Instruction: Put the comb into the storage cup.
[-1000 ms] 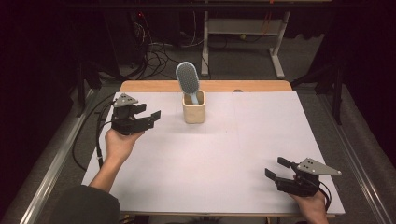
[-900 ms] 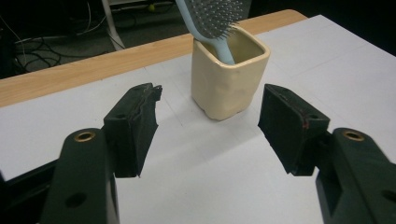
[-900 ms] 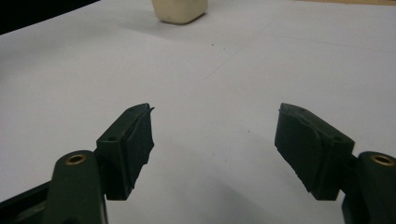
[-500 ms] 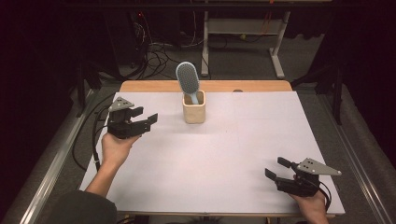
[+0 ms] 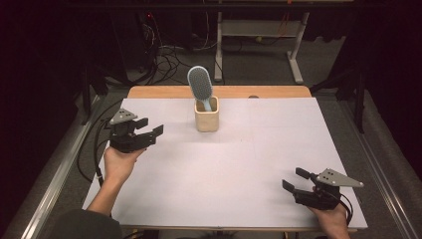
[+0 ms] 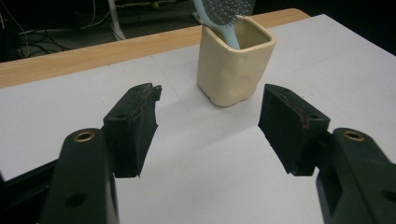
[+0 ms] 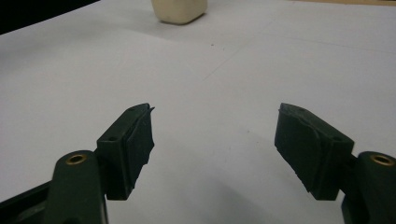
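A light blue hairbrush (image 5: 200, 85) stands handle-down in a cream square cup (image 5: 206, 115) at the back middle of the white table (image 5: 224, 169). In the left gripper view the cup (image 6: 235, 66) with the hairbrush (image 6: 225, 14) sits just beyond the jaws. My left gripper (image 5: 151, 128) is held to the left of the cup, open, nothing between its jaws. My right gripper (image 5: 296, 179) rests near the front right corner, open and empty, pointing left. The right gripper view shows the cup's base (image 7: 180, 10) far ahead.
A wooden strip (image 5: 219, 91) runs along the table's far edge. Cables (image 5: 164, 57) and a metal desk frame (image 5: 259, 35) lie on the dark floor behind. A rail (image 5: 59, 169) runs along the table's left side.
My left gripper has drifted a little toward the left and nearer the person, away from the cup. The right gripper has stayed put.
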The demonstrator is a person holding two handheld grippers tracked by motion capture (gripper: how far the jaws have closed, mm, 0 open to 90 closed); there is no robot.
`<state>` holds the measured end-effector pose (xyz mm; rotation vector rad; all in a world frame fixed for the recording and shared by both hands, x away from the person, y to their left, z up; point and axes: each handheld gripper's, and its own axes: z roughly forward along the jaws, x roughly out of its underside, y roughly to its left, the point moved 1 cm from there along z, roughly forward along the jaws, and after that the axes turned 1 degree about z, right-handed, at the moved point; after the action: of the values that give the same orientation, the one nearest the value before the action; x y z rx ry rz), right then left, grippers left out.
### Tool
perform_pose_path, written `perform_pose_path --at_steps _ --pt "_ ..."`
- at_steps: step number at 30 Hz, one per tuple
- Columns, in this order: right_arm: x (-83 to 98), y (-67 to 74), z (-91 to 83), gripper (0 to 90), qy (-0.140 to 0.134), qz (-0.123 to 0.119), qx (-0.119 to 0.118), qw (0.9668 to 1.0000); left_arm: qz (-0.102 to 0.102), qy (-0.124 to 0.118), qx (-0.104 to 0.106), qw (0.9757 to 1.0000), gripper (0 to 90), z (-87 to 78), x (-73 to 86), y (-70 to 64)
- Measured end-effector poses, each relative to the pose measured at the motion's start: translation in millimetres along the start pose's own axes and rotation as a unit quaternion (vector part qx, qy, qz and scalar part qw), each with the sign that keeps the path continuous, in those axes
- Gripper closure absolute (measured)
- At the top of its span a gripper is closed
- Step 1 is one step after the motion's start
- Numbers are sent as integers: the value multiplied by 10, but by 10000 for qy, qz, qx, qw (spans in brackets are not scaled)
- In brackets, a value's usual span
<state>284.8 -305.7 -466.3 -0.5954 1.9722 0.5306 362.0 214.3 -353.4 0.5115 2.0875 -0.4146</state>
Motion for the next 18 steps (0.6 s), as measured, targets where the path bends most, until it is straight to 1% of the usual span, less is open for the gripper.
perform_pose_path --at_steps 4,6,18 --pt "0 -1 -1 285 -4 8 2 10000 11 -1 -7 10000 367 -20 33 1" --pt "0 0 0 285 0 -1 0 10000 25 -5 -43 10000 365 -31 45 5" --pt "0 1 2 285 1 -13 -3 10000 -67 -43 -74 9999 363 -99 125 47"
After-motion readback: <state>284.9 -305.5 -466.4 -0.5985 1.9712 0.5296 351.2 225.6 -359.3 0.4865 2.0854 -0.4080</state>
